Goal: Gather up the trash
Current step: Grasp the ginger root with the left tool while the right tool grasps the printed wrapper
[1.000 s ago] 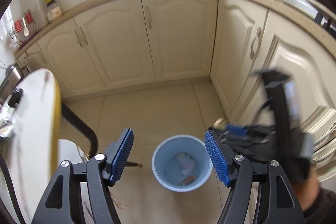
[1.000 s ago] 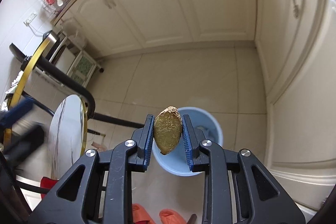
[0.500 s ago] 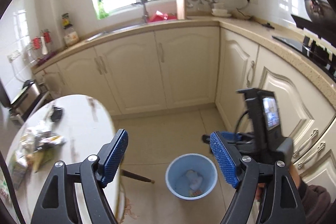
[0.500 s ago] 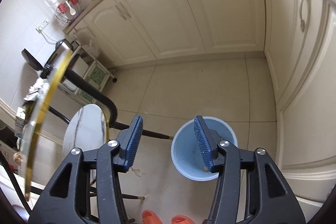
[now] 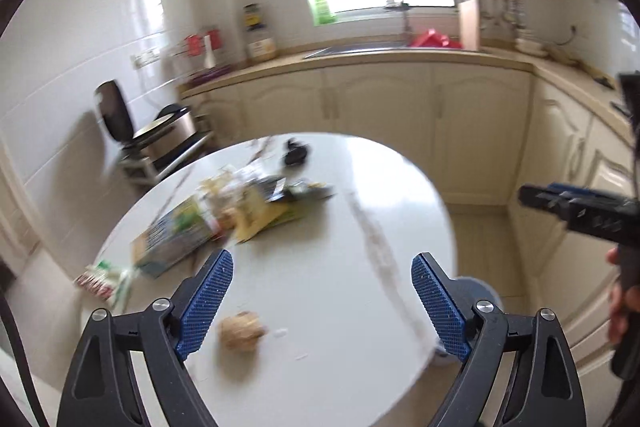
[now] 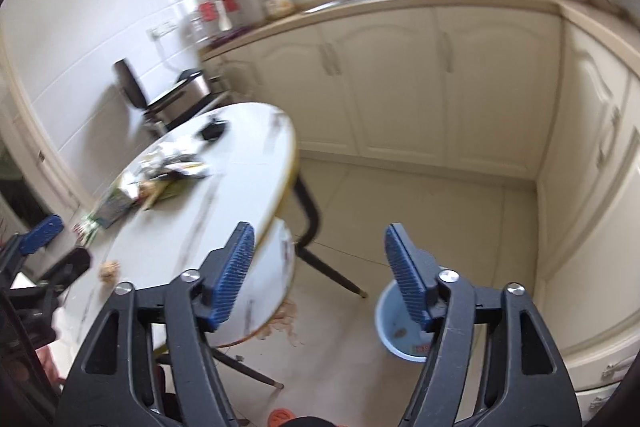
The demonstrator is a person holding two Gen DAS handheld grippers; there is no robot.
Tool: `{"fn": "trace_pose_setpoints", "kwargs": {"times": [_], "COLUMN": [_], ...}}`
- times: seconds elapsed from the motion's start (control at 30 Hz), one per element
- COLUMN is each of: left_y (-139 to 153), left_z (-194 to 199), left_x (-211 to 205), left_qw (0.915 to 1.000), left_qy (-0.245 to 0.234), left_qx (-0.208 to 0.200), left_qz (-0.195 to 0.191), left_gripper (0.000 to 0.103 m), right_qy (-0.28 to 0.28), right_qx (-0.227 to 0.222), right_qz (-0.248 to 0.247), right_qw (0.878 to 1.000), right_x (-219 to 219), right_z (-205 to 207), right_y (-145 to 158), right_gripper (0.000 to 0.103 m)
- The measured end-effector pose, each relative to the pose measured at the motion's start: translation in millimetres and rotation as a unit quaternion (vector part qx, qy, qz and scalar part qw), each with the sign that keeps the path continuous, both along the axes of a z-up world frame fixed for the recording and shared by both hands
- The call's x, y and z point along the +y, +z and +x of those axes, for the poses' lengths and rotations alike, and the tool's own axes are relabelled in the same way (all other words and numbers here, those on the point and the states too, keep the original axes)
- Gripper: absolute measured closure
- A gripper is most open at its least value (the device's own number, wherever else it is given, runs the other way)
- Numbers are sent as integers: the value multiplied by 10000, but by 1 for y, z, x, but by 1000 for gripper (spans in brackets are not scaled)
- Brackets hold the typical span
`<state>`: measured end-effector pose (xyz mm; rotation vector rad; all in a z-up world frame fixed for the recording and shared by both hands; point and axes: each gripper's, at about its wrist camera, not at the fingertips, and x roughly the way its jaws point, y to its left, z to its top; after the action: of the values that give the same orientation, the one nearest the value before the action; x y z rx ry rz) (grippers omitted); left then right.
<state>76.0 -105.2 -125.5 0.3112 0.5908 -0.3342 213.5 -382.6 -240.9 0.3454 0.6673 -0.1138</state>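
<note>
My left gripper [image 5: 320, 303] is open and empty above the near part of the round white table [image 5: 340, 267]. A crumpled tan wad [image 5: 242, 330] lies on the table just inside its left finger. A heap of wrappers and packets [image 5: 224, 215] lies farther back on the table. My right gripper [image 6: 320, 275] is open and empty, above the floor beside the table edge [image 6: 280, 203]. The blue bin [image 6: 396, 335] stands on the floor behind its right finger, with scraps inside. The wad [image 6: 109, 271] and the heap [image 6: 160, 179] also show in the right wrist view.
Cream cabinets [image 6: 400, 83] line the back and right walls. A black table leg [image 6: 312, 223] runs to the floor near the bin. A small black object [image 5: 296, 153] lies at the table's far side. An appliance on a rack [image 5: 168, 139] stands by the left wall.
My right gripper opened and let go of the gold wad over the bin. Both grippers then swung up and left, from the bin to the table.
</note>
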Motion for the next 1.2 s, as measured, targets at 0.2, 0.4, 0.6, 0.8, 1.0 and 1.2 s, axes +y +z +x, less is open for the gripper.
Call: {"fn": "trace_pose_setpoints", "kwargs": {"times": [0.2,0.4,0.6,0.8,1.0,1.2], "left_y": [-27,-46,-43,-53,-51,-41], "left_z": [-2,12,37,80,89,95], "left_x": [34,40,41,65,88,108], "left_qw": [9976,9943,9935,9899,9882,9888], "left_qy": [602,818,676,509,680,798], "left_qx": [337,685,890,1145,1037,876], "left_qz": [110,11,-228,-665,-900,-904], "left_gripper": [14,14,33,60,61,61], "right_qy": [488,849,1005,1096,1221,1378], "right_qx": [123,303,411,503,641,807], "right_qz": [-291,-525,-623,-787,-1218,-1545], "right_qw": [9983,9945,9921,9896,9829,9750], "right_x": [59,99,115,124,136,145], "right_z": [18,33,48,72,119,180], "right_y": [7,2,-4,-7,-14,-26], "right_gripper": [31,31,31,31,31,35]}}
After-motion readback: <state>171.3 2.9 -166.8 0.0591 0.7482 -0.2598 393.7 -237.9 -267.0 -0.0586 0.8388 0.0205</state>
